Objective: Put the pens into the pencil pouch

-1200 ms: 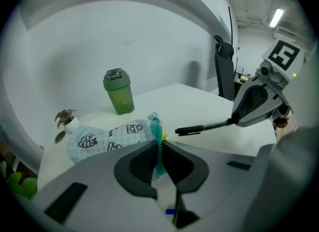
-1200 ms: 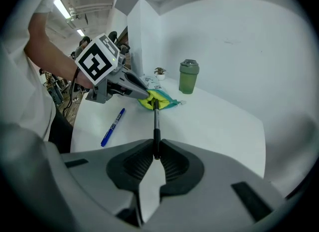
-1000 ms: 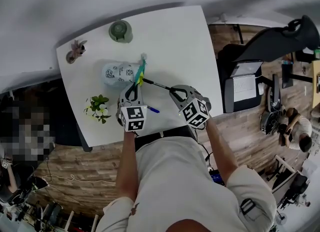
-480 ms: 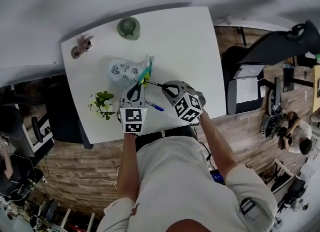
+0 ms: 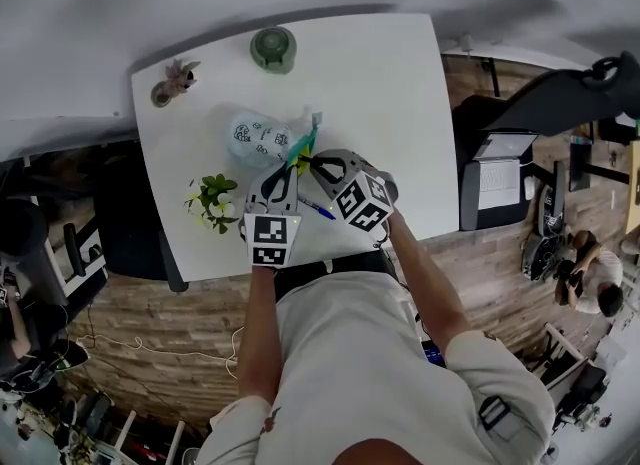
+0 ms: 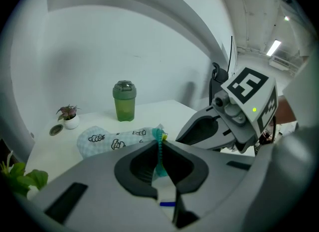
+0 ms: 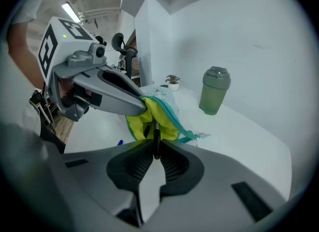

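Pouch (image 5: 258,139) lies upper centre-left on the bench (image 5: 380,103). Left gripper (image 6: 160,148): jaws clamped on the pouch's teal zip edge, mouth held up. Right gripper (image 5: 318,163), jaws gripping the black pen (image 7: 155,135), has slid left. The pen tip is now inside the yellow lining, so it looks nearly stowed. Blue pen (image 5: 318,210) lies loose on the bench below, likely next.

Bare tabletop (image 5: 400,103) right of pouch (image 5: 258,138); bottle (image 5: 273,48) behind, leafy sprig (image 5: 212,198) left

White table (image 5: 380,83), pale checked pencil pouch (image 5: 258,138) with black cartoon prints, teal zip (image 7: 173,117), yellow lining (image 7: 135,121), green bottle (image 5: 273,48), blue pen (image 5: 318,209), black pen (image 7: 155,138), green-leaved plant (image 5: 213,198)
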